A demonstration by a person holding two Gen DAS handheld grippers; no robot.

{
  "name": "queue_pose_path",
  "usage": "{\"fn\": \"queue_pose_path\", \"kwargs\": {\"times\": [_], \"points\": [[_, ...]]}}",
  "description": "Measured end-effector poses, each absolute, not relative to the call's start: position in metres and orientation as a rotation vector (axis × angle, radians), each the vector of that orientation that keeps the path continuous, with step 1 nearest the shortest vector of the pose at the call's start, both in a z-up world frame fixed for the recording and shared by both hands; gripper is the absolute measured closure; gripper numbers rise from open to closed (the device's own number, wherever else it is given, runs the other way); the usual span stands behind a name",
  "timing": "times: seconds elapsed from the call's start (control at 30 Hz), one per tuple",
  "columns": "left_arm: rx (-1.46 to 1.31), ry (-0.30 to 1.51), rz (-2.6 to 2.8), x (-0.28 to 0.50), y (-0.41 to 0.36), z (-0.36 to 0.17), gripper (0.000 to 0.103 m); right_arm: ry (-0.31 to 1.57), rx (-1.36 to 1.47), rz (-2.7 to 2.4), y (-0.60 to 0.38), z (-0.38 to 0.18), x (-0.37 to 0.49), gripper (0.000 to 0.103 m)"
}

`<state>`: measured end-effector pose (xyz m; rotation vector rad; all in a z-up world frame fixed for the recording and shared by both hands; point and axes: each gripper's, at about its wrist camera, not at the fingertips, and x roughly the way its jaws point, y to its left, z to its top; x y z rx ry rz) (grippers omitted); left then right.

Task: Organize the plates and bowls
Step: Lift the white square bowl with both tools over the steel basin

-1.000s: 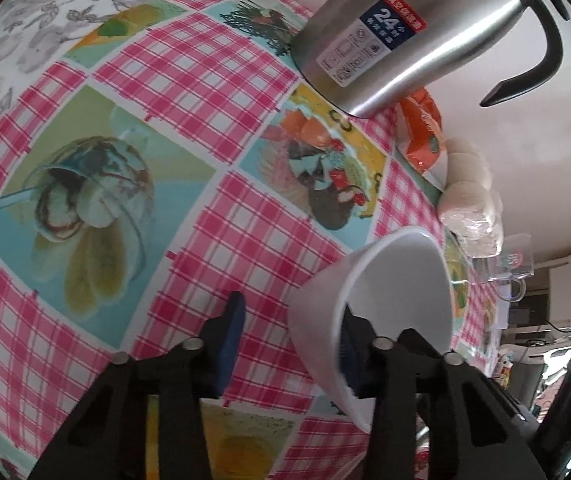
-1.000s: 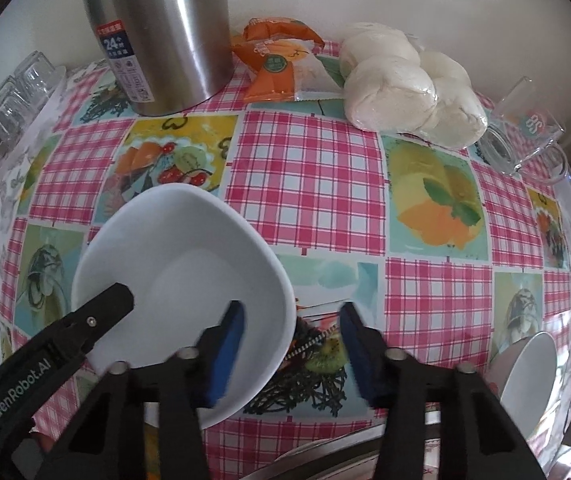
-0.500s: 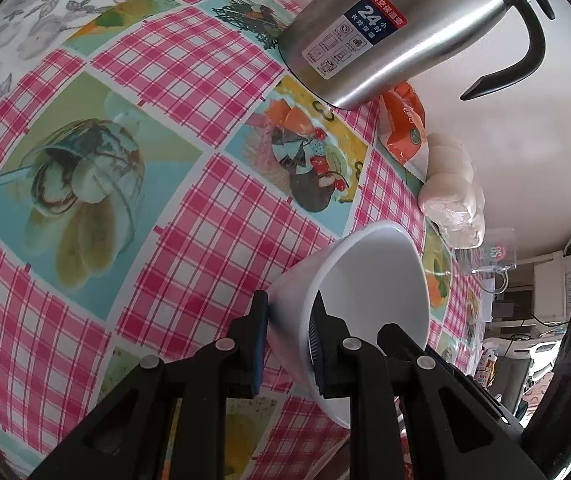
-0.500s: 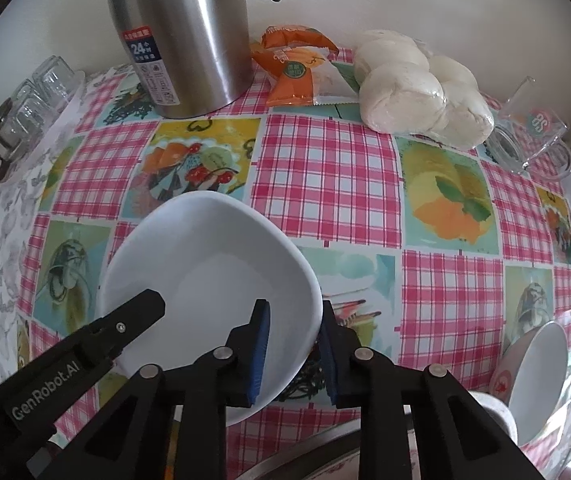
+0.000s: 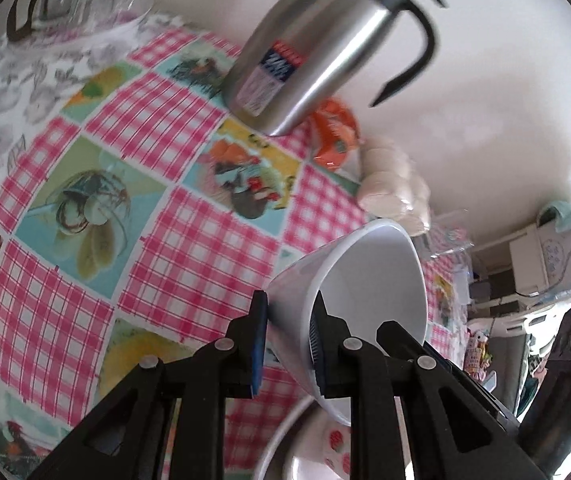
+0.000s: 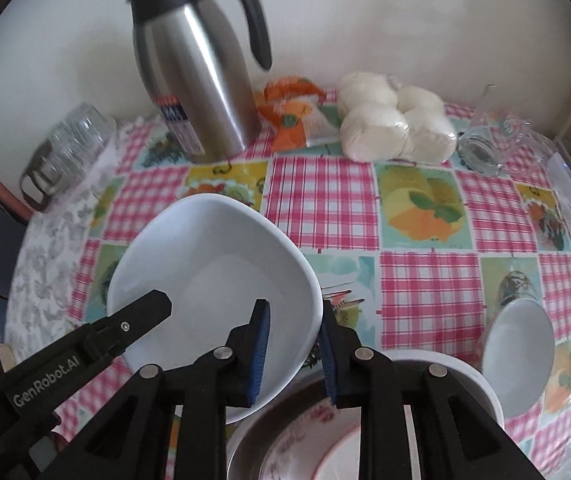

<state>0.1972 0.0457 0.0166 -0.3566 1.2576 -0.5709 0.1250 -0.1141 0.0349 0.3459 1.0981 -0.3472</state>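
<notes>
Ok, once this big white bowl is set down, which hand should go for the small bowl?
Right, probably. The small bowl sits just right of the right gripper, while the left gripper clamps the big white bowl on its left side. Both grip it now.

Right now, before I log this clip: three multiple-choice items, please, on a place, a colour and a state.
1. The orange packet lies: A between flask and buns; B on the floor; C on the wall.
2. The held bowl is: A red; B white; C steel.
3. The right gripper is: A open; B out of view; C shut on the bowl.
A: flask left of it, buns right. B: plain white all over. C: jaws pinch its rim.
</notes>
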Motion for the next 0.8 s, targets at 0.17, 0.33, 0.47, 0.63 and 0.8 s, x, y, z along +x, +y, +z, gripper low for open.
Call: {"fn": "queue_pose_path", "kwargs": {"times": [0.17, 0.33, 0.47, 0.63, 0.8], "points": [[-0.340, 1.216, -0.613, 0.174, 0.039, 0.040, 0.082, 1.028, 0.356, -0.363, -0.116, 0.058, 0.097, 0.076], [-0.311, 1.176, -0.641, 0.152, 0.032, 0.060, 0.082, 0.963, 0.402, -0.362, -0.121, 0.074, 0.062, 0.076], [-0.255, 1.144, -0.664, 0.130, 0.020, 0.072, 0.082, 0.918, 0.425, -0.388, -0.125, 0.082, 0.037, 0.074], [-0.207, 1.142, -0.681, 0.111, 0.008, 0.074, 0.082, 0.869, 0.451, -0.404, -0.130, 0.090, 0.009, 0.074], [-0.177, 1.136, -0.708, 0.096, -0.002, 0.078, 0.082, 0.840, 0.451, -0.411, -0.135, 0.093, -0.013, 0.074]]}}
